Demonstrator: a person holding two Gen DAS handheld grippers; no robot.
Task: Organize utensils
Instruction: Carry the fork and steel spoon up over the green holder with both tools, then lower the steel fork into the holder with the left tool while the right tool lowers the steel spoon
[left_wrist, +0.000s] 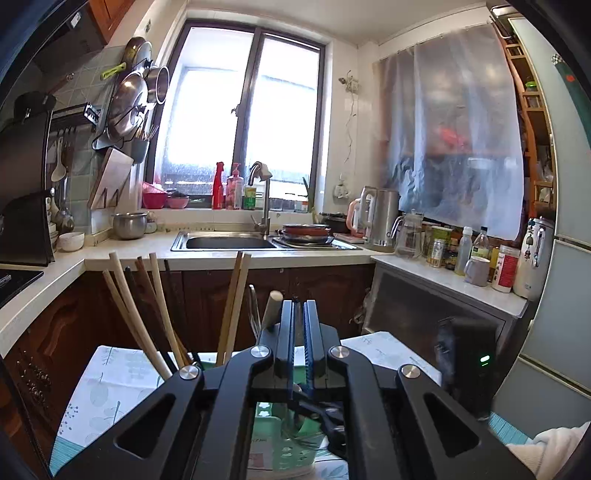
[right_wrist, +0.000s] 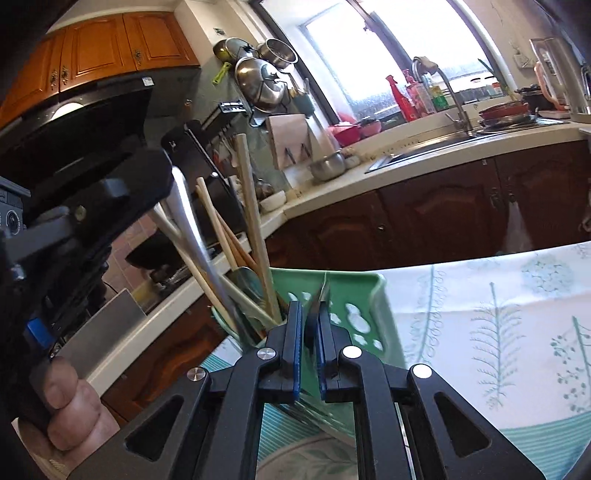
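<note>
Left gripper (left_wrist: 299, 302): fingers pressed nearly together on something thin and dark; a grey rounded handle (left_wrist: 272, 306) stands just left of the tips, and I cannot tell whether that is what it grips

Right gripper (right_wrist: 310, 314): clenched on a small knife (right_wrist: 322, 291), whose thin blade pokes up beyond the fingertips

Why the knife is held so: pinched by its lower part, blade forward, probably so it can be lowered handle-first or blade-first into a holder; which end goes in is not clear

Green basket (right_wrist: 332, 280): directly ahead of and under the right gripper, its rim just beyond the blade tip; likely the place where utensils are being sorted

Chopsticks (right_wrist: 255, 229): ahead and to the left of the right fingers, standing upright and fanned out in a holder beside the basket, so they lean on its rim rather than lie flat

Chopsticks in the left view (left_wrist: 159, 306): left of the left fingers, some pale, some dark, at differing tilts

Tablecloth (right_wrist: 491, 314): leaf print, right of the right gripper, under the basket

Hidden: the gripper bodies cover the holder's base and most of the basket floor

Hard to make out: dark shapes inside the basket (left_wrist: 295, 439) below the left gripper, perhaps scissors

Cut off: the person's hand (right_wrist: 70, 406) at the lower left edge
</note>
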